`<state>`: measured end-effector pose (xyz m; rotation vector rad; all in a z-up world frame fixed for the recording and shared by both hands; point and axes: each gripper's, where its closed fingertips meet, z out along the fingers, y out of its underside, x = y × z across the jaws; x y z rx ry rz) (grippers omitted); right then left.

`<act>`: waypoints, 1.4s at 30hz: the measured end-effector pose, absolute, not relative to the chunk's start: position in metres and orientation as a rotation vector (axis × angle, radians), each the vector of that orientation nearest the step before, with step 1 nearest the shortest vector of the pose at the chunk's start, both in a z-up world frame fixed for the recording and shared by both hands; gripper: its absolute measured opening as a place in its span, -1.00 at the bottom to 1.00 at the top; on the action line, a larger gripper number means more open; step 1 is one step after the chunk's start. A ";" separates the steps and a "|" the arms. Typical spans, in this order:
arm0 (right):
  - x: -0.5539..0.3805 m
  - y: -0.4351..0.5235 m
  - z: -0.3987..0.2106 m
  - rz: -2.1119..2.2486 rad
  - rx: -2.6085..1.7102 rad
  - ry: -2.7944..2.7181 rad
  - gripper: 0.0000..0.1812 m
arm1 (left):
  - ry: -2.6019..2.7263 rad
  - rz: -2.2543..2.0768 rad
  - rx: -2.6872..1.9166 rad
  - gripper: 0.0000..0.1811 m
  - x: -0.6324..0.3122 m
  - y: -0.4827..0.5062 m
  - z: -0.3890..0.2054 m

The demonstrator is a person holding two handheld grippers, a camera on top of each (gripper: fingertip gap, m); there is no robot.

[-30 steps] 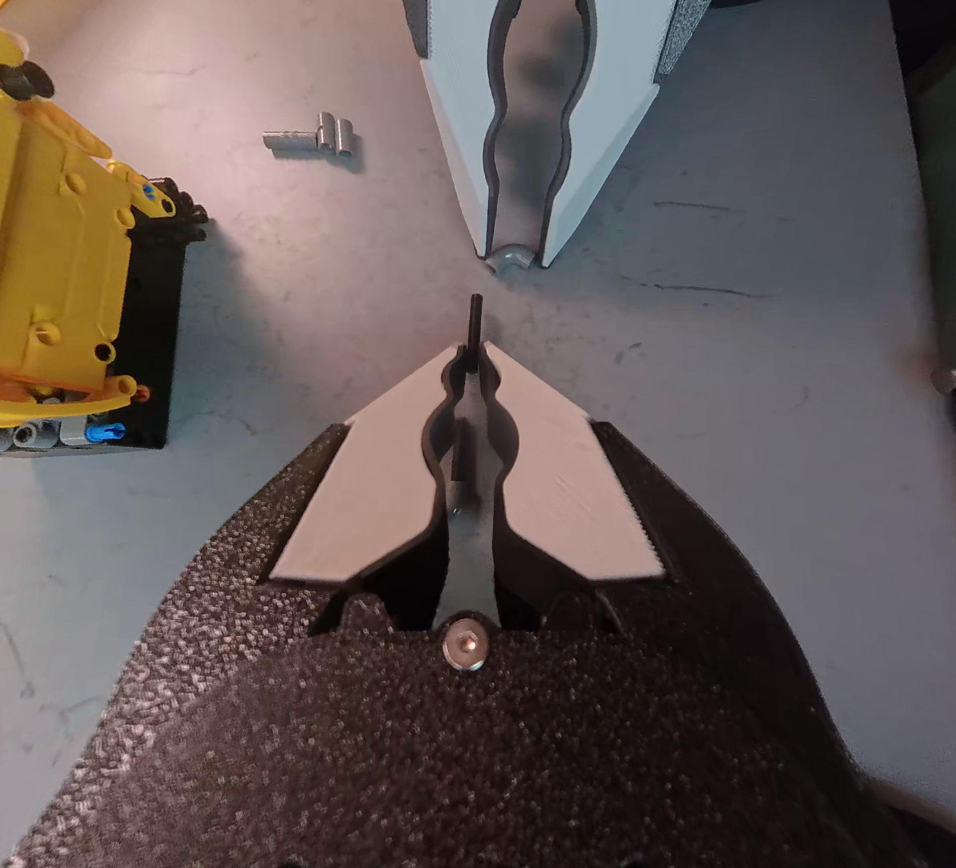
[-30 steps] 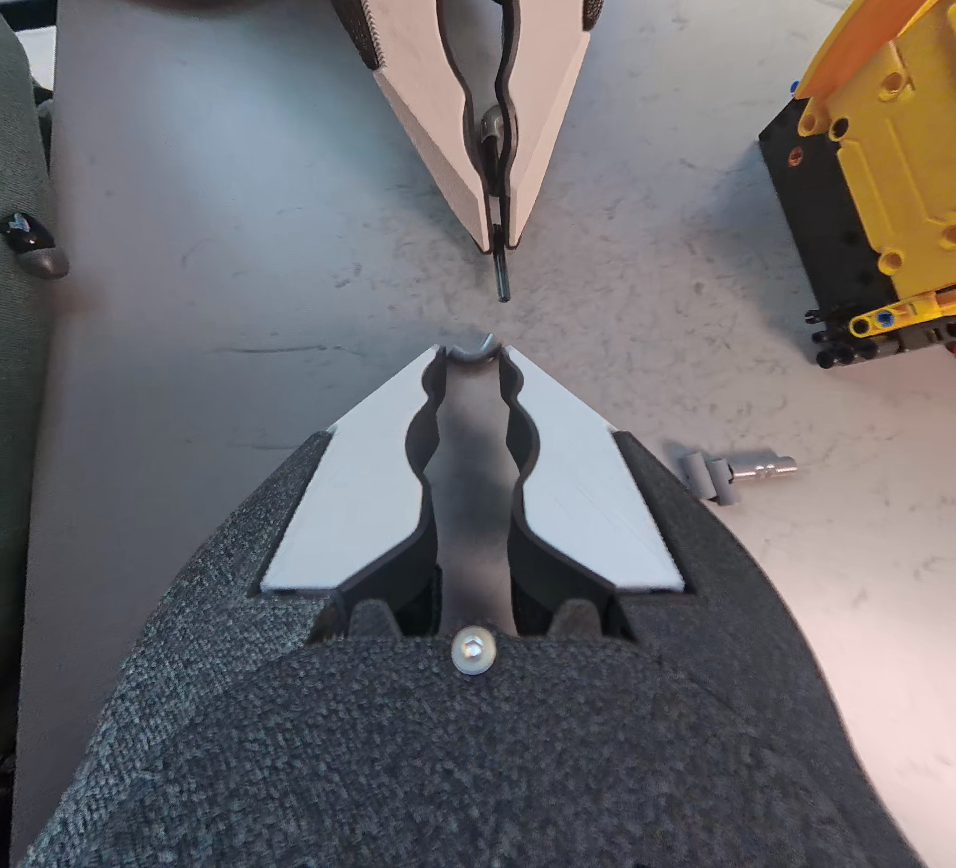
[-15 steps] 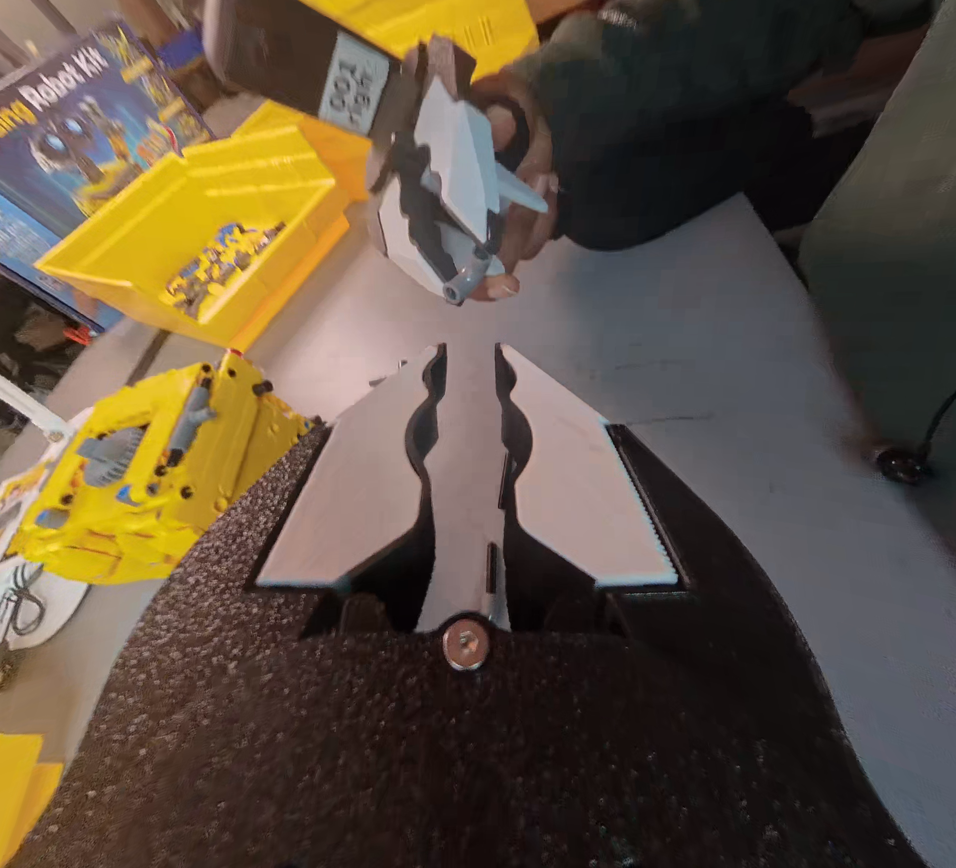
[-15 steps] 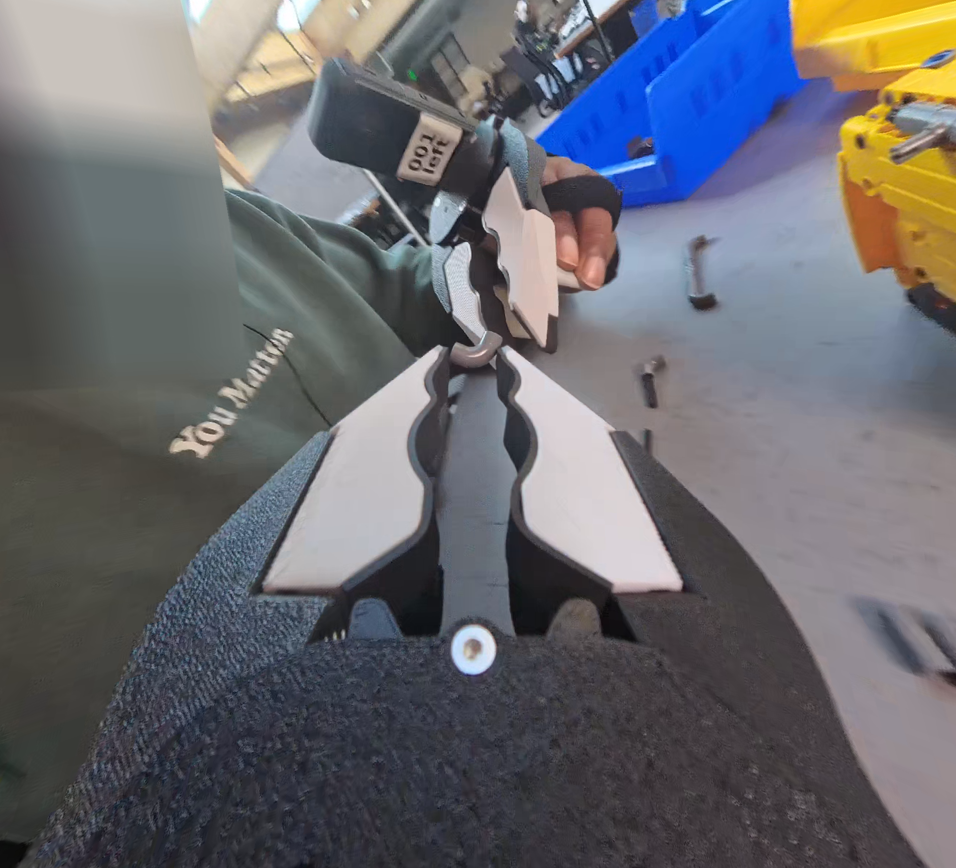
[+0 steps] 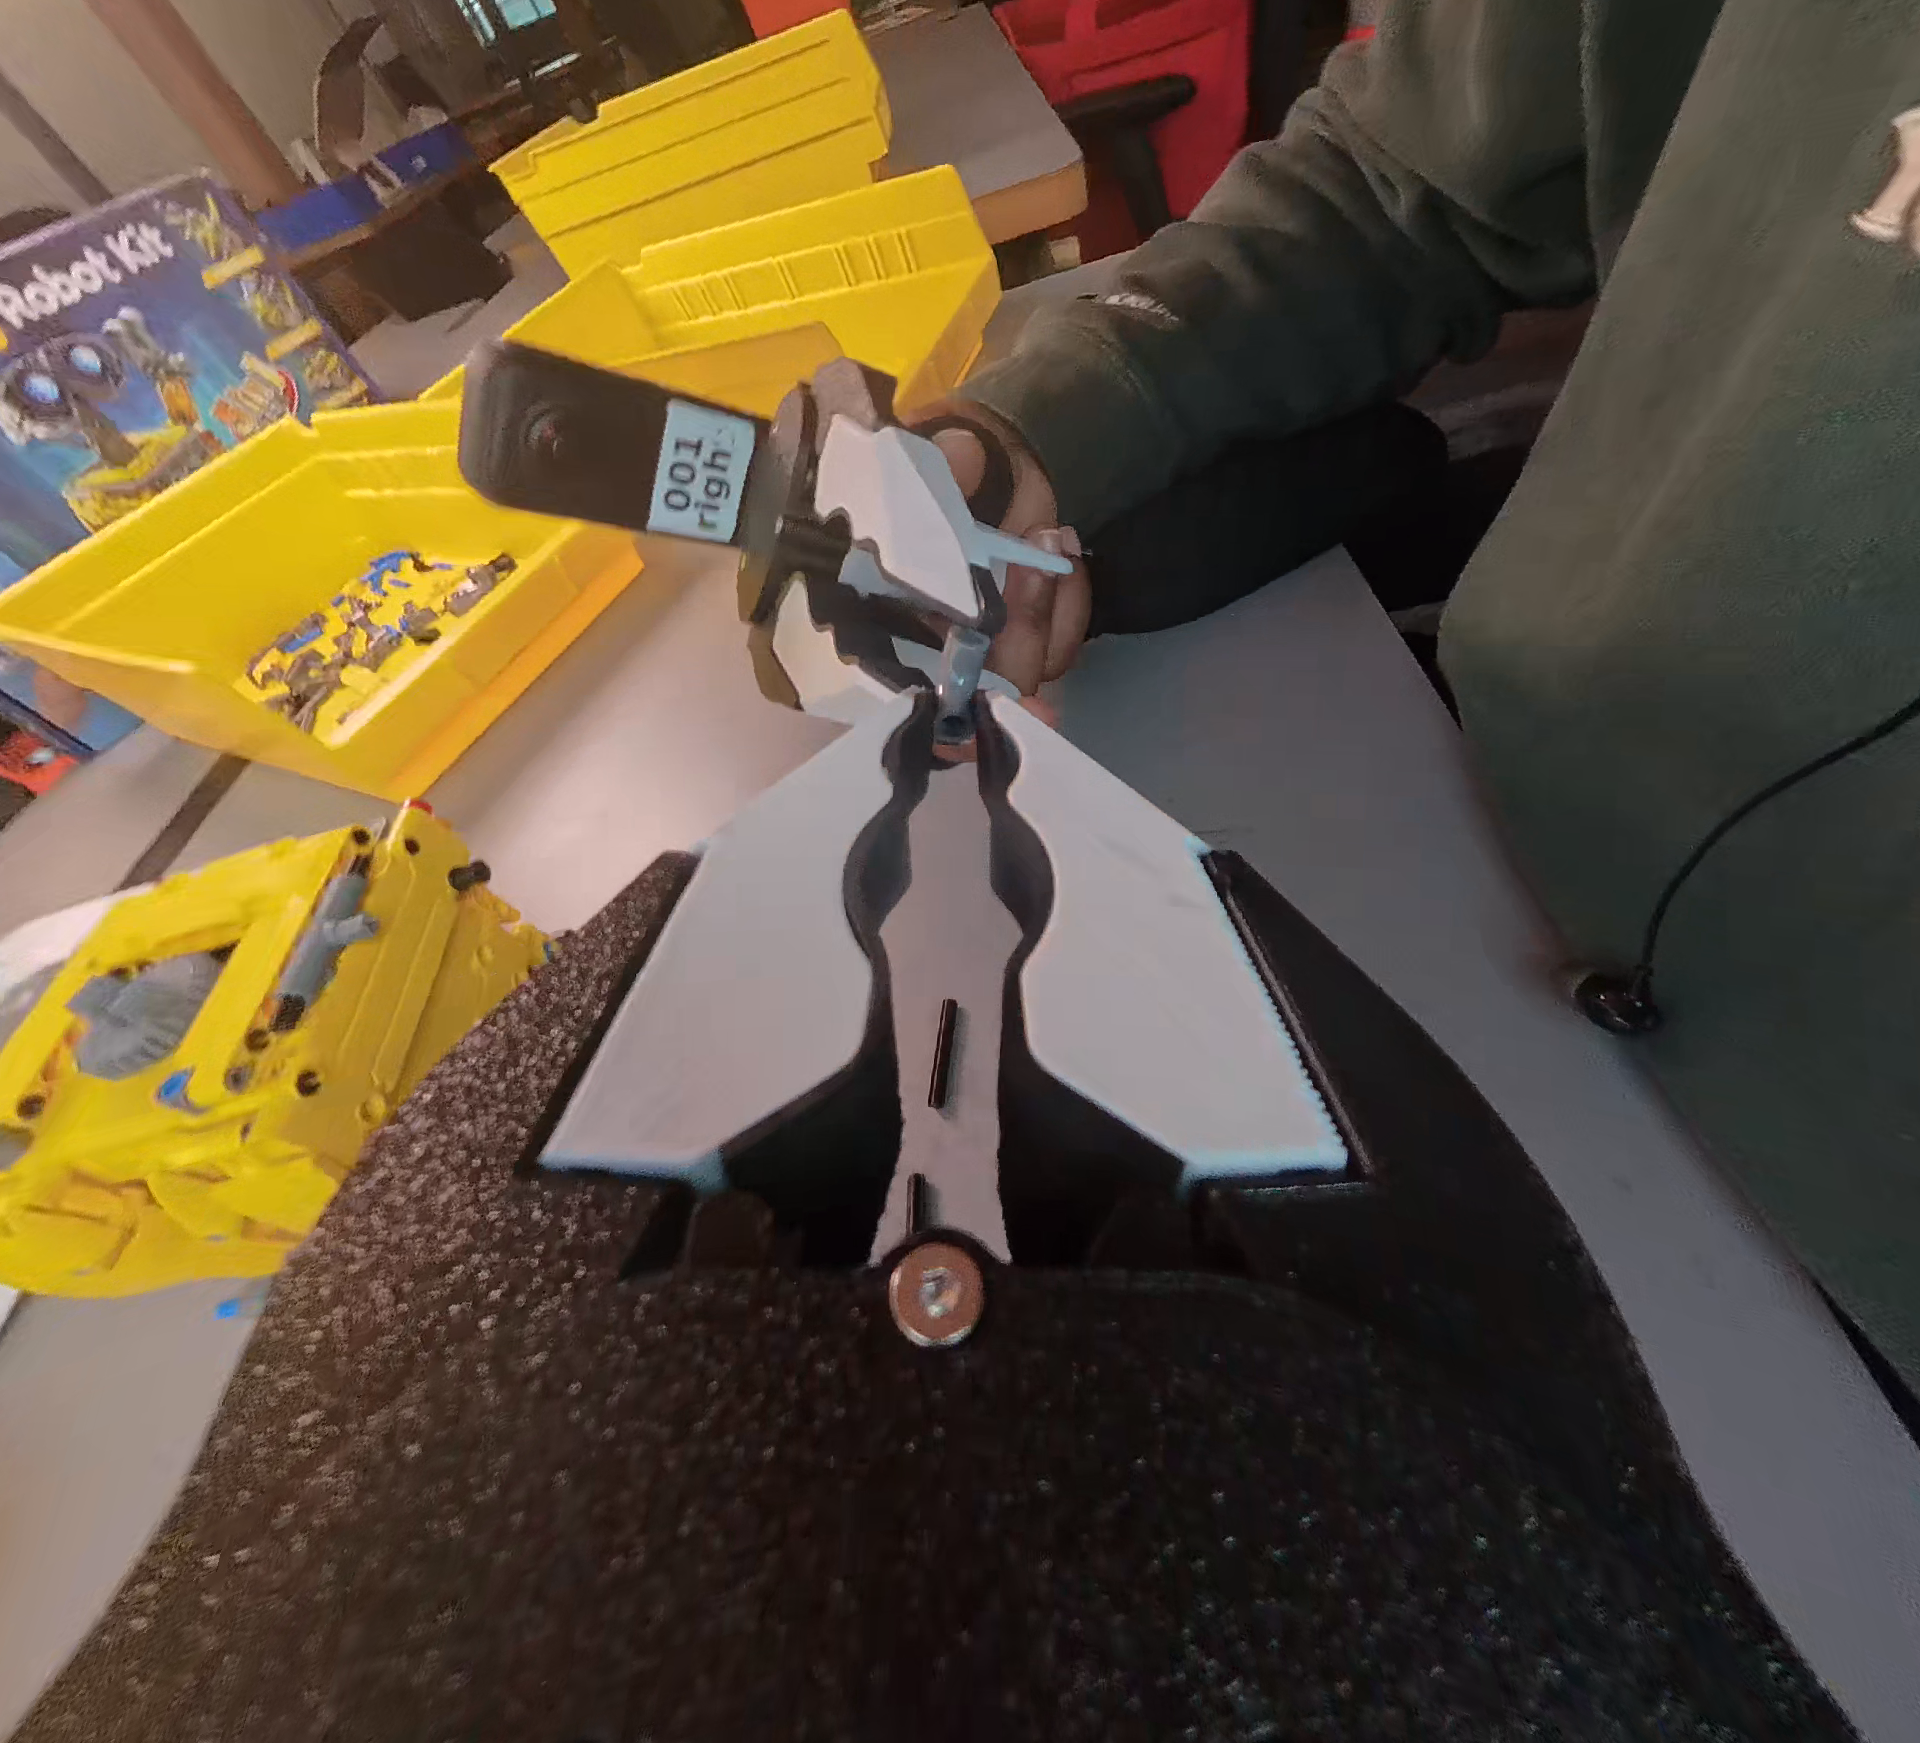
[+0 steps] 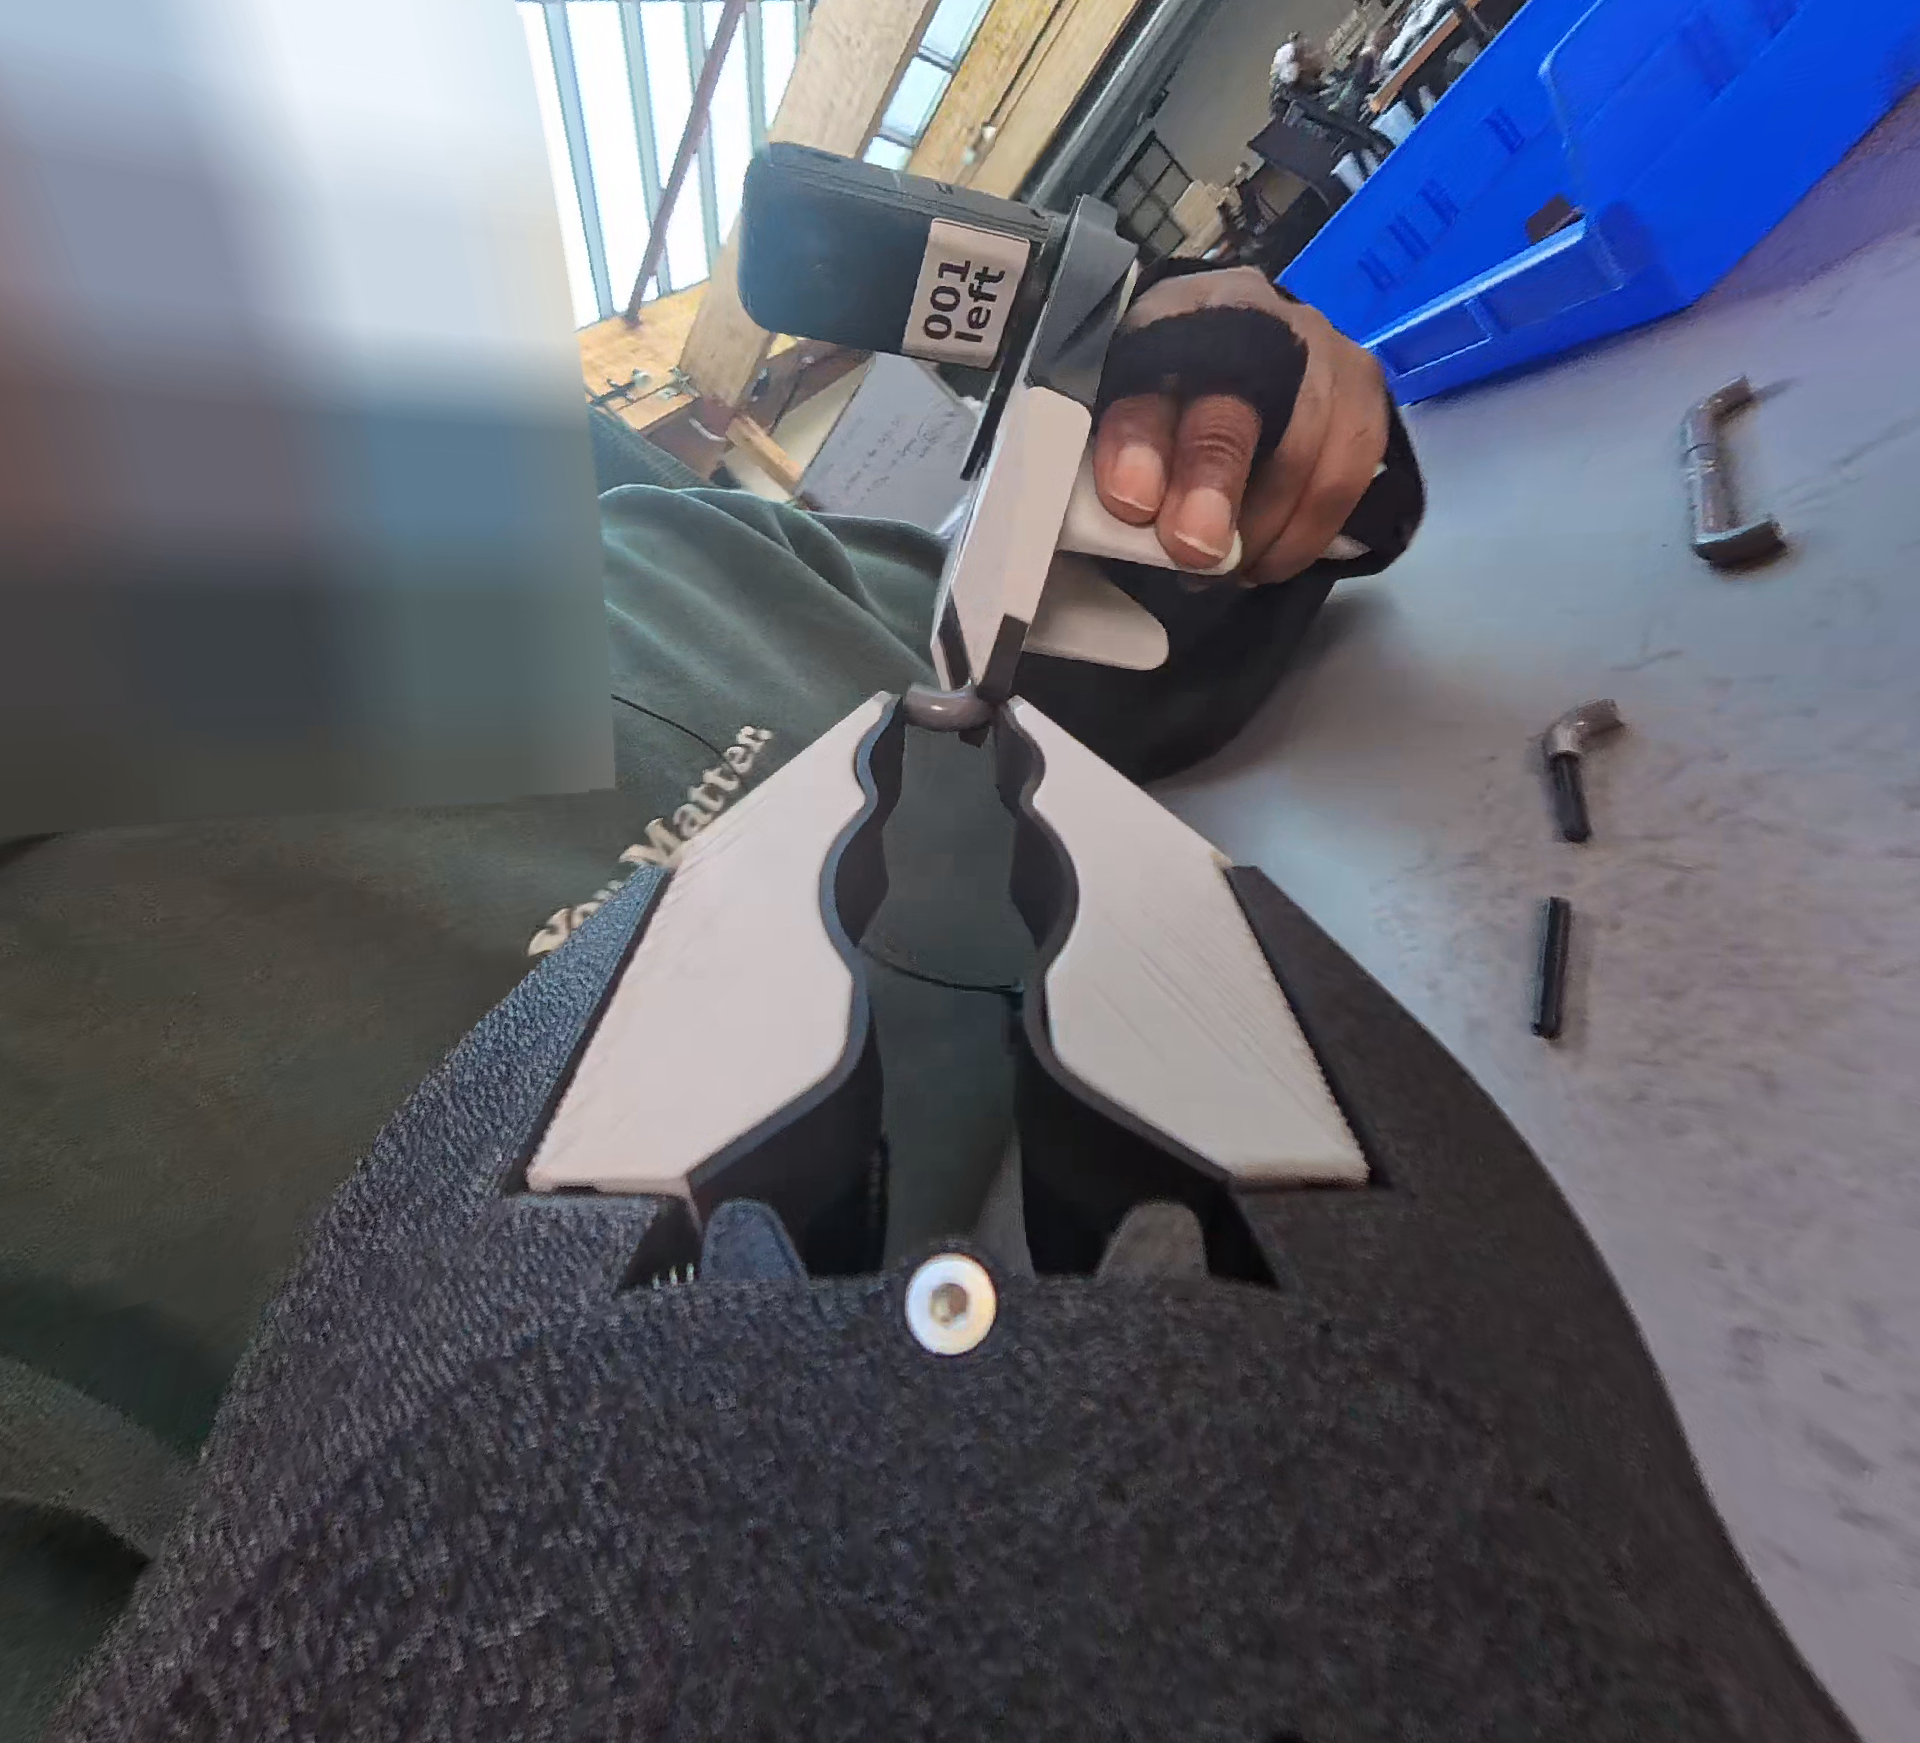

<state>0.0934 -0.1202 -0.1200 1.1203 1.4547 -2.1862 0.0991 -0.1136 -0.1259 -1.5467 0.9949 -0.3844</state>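
Over the grey table (image 5: 1278,758): both grippers are raised clear of the surface and meet tip to tip.
Right gripper (image 6: 948,719): its two white fingers pinch a grey elbow piece (image 6: 943,711) crosswise at their very tips; the rest of the slot behind is empty.
Left gripper (image 5: 951,735): its tips are drawn close about one end of that same piece. I cannot tell whether they press on it or only bracket it.
Where the piece sits: right at the meeting point of the two pairs of fingertips, in the air, near the person's green sleeve (image 5: 1299,322).
How the piece looks: small, smooth, mid-grey, bent in a short curve, with a tubular end that stands up past the left gripper's tips.
Hands: a left hand (image 6: 1247,436) in a black strap grips the left tool's trigger; a right hand (image 5: 1039,581) holds the other.
On the table: a thin black rod (image 6: 1550,966) lies loose, near a grey angled connector (image 6: 1574,774) with a dark stub; a dark U-shaped part (image 6: 1725,488) lies farther off.
To the left: a yellow brick-built model (image 5: 239,1018), and beyond it a yellow bin (image 5: 135,592) of small parts.
Far side: blue bins (image 6: 1662,83).
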 end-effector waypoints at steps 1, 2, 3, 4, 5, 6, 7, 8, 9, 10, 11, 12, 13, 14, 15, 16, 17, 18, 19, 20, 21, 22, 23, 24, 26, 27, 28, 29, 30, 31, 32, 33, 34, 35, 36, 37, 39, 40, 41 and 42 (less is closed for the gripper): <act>0.088 -0.115 -0.122 -2.221 1.167 1.522 -0.81 | 0.948 -0.417 -1.585 -0.92 0.094 -0.109 -0.127; 0.084 -0.108 -0.124 -2.273 1.211 1.651 -0.80 | 0.893 -0.483 -1.625 -0.92 0.090 -0.106 -0.128; 0.081 -0.101 -0.124 -2.328 1.247 1.819 -0.79 | 0.839 -0.583 -1.661 -0.92 0.087 -0.105 -0.128; 0.079 -0.096 -0.122 -2.364 1.258 2.010 -0.78 | 0.780 -0.684 -1.689 -0.92 0.085 -0.104 -0.127; 0.079 -0.092 -0.120 -2.379 1.250 2.209 -0.77 | 0.717 -0.777 -1.709 -0.93 0.083 -0.103 -0.126; 0.080 -0.090 -0.117 -2.381 1.227 2.398 -0.77 | 0.666 -0.891 -1.723 -0.93 0.083 -0.104 -0.124; 0.081 -0.091 -0.115 -2.373 1.186 2.561 -0.77 | 0.615 -1.017 -1.728 -0.93 0.085 -0.105 -0.121; 0.081 -0.092 -0.113 -2.369 1.156 2.684 -0.77 | 0.551 -1.131 -1.716 -0.93 0.086 -0.105 -0.117; 0.082 -0.095 -0.109 -2.375 1.123 2.774 -0.77 | 0.494 -1.245 -1.694 -0.93 0.088 -0.106 -0.111; 0.083 -0.098 -0.106 -2.376 1.085 2.846 -0.77 | 0.443 -1.346 -1.669 -0.94 0.089 -0.107 -0.107; 0.083 -0.101 -0.104 -2.370 1.053 2.915 -0.77 | 0.395 -1.425 -1.648 -0.90 0.089 -0.106 -0.103; 0.084 -0.104 -0.103 -2.358 1.019 2.984 -0.77 | 0.355 -1.495 -1.633 -0.93 0.089 -0.105 -0.101; 0.083 -0.104 -0.102 -2.343 1.011 3.051 -0.77 | 0.318 -1.550 -1.623 -0.93 0.089 -0.105 -0.101; 0.081 -0.103 -0.100 -2.322 1.016 3.118 -0.77 | 0.286 -1.598 -1.612 -0.93 0.088 -0.104 -0.100; 0.080 -0.102 -0.099 -2.312 1.024 3.174 -0.77 | 0.262 -1.635 -1.602 -0.93 0.088 -0.104 -0.099; 0.079 -0.101 -0.098 -2.297 1.032 3.215 -0.77 | 0.247 -1.653 -1.601 -0.93 0.088 -0.103 -0.100; 0.079 -0.101 -0.096 -2.302 1.032 3.238 -0.77 | 0.239 -1.657 -1.612 -0.93 0.088 -0.102 -0.102; 0.079 -0.101 -0.096 -2.302 1.024 3.248 -0.77 | 0.233 -1.662 -1.621 -0.93 0.089 -0.102 -0.104; 0.079 -0.101 -0.095 -2.296 1.019 3.264 -0.77 | 0.224 -1.678 -1.620 -0.93 0.088 -0.102 -0.105; 0.079 -0.102 -0.097 -2.267 1.006 3.286 -0.79 | 0.217 -1.695 -1.614 -0.93 0.088 -0.102 -0.104; 0.078 -0.102 -0.100 -2.221 0.996 3.313 -0.80 | 0.215 -1.706 -1.614 -0.93 0.089 -0.102 -0.105; 0.078 -0.103 -0.102 -2.197 0.982 3.335 -0.80 | 0.215 -1.709 -1.621 -0.93 0.089 -0.103 -0.106; 0.078 -0.103 -0.103 -2.193 0.977 3.337 -0.80 | 0.215 -1.716 -1.627 -0.93 0.090 -0.103 -0.107; 0.078 -0.104 -0.104 -2.190 0.974 3.331 -0.80 | 0.211 -1.726 -1.630 -0.93 0.091 -0.103 -0.107; 0.079 -0.105 -0.106 -2.162 0.955 3.355 -0.81 | 0.204 -1.744 -1.634 -0.93 0.092 -0.104 -0.109; 0.079 -0.105 -0.106 -2.145 0.947 3.366 -0.82 | 0.202 -1.752 -1.633 -0.93 0.092 -0.104 -0.109; 0.080 -0.106 -0.107 -2.134 0.937 3.373 -0.82 | 0.199 -1.762 -1.632 -0.93 0.093 -0.104 -0.109; 0.080 -0.106 -0.107 -2.126 0.927 3.385 -0.82 | 0.195 -1.772 -1.630 -0.93 0.093 -0.104 -0.109; 0.080 -0.105 -0.107 -2.112 0.919 3.401 -0.82 | 0.192 -1.780 -1.629 -0.93 0.094 -0.104 -0.109; 0.080 -0.105 -0.108 -2.093 0.912 3.425 -0.82 | 0.188 -1.787 -1.629 -0.93 0.094 -0.104 -0.109; 0.080 -0.105 -0.109 -2.075 0.906 3.449 -0.82 | 0.183 -1.795 -1.627 -0.93 0.094 -0.104 -0.110; 0.079 -0.105 -0.109 -2.059 0.899 3.469 -0.82 | 0.174 -1.805 -1.625 -0.93 0.094 -0.104 -0.110; 0.079 -0.104 -0.109 -2.047 0.893 3.484 -0.82 | 0.164 -1.817 -1.622 -0.93 0.094 -0.104 -0.110; 0.079 -0.104 -0.109 -2.044 0.891 3.487 -0.82 | 0.156 -1.829 -1.617 -0.93 0.094 -0.104 -0.109; 0.080 -0.105 -0.109 -2.056 0.896 3.472 -0.82 | 0.153 -1.838 -1.609 -0.93 0.094 -0.104 -0.109; 0.080 -0.105 -0.108 -2.078 0.909 3.441 -0.83 | 0.158 -1.840 -1.601 -0.93 0.094 -0.105 -0.108; 0.079 -0.104 -0.107 -2.137 0.967 3.339 -0.84 | 0.191 -1.806 -1.593 -0.92 0.093 -0.105 -0.107; 0.079 -0.102 -0.106 -2.174 1.001 3.278 -0.83 | 0.222 -1.754 -1.594 -0.91 0.092 -0.104 -0.107; 0.080 -0.099 -0.104 -2.227 1.038 3.205 -0.83 | 0.257 -1.682 -1.600 -0.92 0.090 -0.104 -0.107; 0.081 -0.094 -0.101 -2.289 1.083 3.120 -0.83 | 0.300 -1.589 -1.620 -0.91 0.087 -0.103 -0.108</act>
